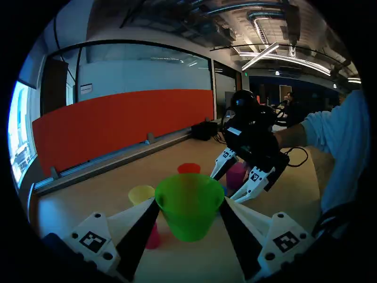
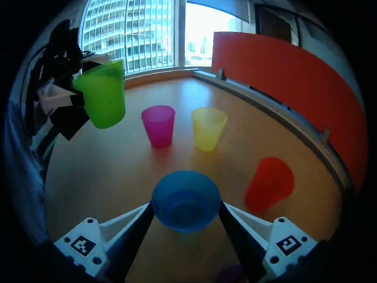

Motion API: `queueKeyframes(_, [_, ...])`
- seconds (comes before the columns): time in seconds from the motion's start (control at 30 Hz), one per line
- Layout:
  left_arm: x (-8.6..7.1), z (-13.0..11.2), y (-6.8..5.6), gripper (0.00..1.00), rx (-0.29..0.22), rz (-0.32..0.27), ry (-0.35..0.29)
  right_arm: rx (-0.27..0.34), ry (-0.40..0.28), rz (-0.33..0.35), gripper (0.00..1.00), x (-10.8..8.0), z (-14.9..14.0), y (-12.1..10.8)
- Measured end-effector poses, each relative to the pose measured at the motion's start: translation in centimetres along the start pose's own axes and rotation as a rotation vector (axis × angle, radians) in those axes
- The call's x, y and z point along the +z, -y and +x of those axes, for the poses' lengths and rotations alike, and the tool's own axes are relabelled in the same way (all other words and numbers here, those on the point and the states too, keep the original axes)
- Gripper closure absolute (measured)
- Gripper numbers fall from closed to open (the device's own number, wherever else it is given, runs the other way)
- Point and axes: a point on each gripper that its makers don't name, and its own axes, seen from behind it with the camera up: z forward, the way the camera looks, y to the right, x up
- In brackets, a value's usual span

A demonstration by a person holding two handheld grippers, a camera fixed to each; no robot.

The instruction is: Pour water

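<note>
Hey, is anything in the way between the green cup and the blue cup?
Nothing visible. In the right gripper view the green cup is held up left of the blue cup, with bare table between; the pink cup stands just beyond that line.

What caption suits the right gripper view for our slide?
Right gripper grips blue cup; pink cup, yellow cup, red cup sit beyond; left gripper holds green cup.
</note>
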Motion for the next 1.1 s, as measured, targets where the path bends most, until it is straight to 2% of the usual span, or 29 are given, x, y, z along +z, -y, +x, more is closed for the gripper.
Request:
queueKeyframes(0.17, [0.0,0.0,0.0,0.13,0.0,0.001,-0.001,-0.003,0.001,-0.009,0.02,0.3,-0.1,0.0])
queueKeyframes(0.37, [-0.1,0.1,0.0,0.13,-0.002,0.002,-0.004,-0.014,0.005,-0.02,0.09,0.6,-0.4,0.0])
queueKeyframes(0.57, [-0.2,0.2,0.1,0.13,-0.002,0.001,-0.01,-0.008,-0.007,-0.017,0.11,0.6,-0.2,0.2])
queueKeyframes(0.87, [-0.2,0.3,0.3,0.13,-0.004,0.007,-0.014,0.023,-0.046,-0.018,0.11,0.2,0.2,0.3])
queueKeyframes(1.1, [-0.1,0.5,0.2,0.13,0.0,0.008,-0.018,0.041,-0.108,-0.036,0.11,-0.9,1.3,0.2])
